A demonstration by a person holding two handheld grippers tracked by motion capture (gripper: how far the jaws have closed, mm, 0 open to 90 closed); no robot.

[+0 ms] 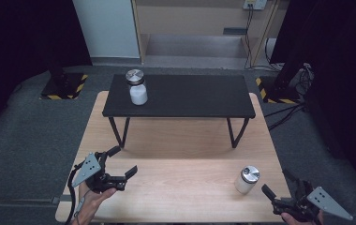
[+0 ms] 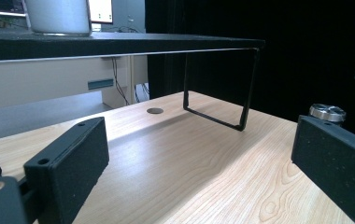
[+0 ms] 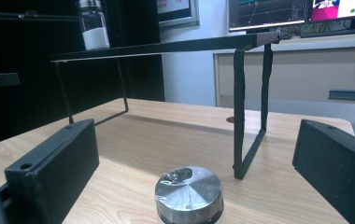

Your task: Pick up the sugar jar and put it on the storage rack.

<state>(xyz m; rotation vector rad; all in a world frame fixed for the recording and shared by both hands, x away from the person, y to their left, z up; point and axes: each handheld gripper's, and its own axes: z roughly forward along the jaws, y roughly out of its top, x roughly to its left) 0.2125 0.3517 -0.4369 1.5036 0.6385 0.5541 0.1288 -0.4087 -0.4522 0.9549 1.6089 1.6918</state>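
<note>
Small jar (image 1: pixel 247 180) with white contents and a shiny metal lid, upright on the light wooden table (image 1: pixel 181 183), near its front right corner. Seen from the right gripper view as a silver lid (image 3: pixel 189 188) low in the middle, between the two black jaws but untouched by either. Right gripper (image 1: pixel 279 186) just beside the jar on its right, held in a hand at the table's front edge, jaws spread wide apart, nothing gripped, grey three-cornered plate on top.

Left gripper (image 1: pixel 121 163) well apart from the jar, over the front left part of the table, held in a hand (image 1: pixel 92 197) coming in from the bottom edge. Jaws likewise spread wide, with bare wood between them. In the left gripper view, the jar's lid (image 2: pixel 327 112) peeking above the far jaw.

Farther back, a low black shelf (image 1: pixel 190 98) on thin metal legs, standing across the rear half of the table. On its left end, a second jar (image 1: pixel 137 87) of the same kind, upright, white contents, metal lid.

Around the table, grey carpet; beyond it, dark curtains, cables and a pale cabinet.
</note>
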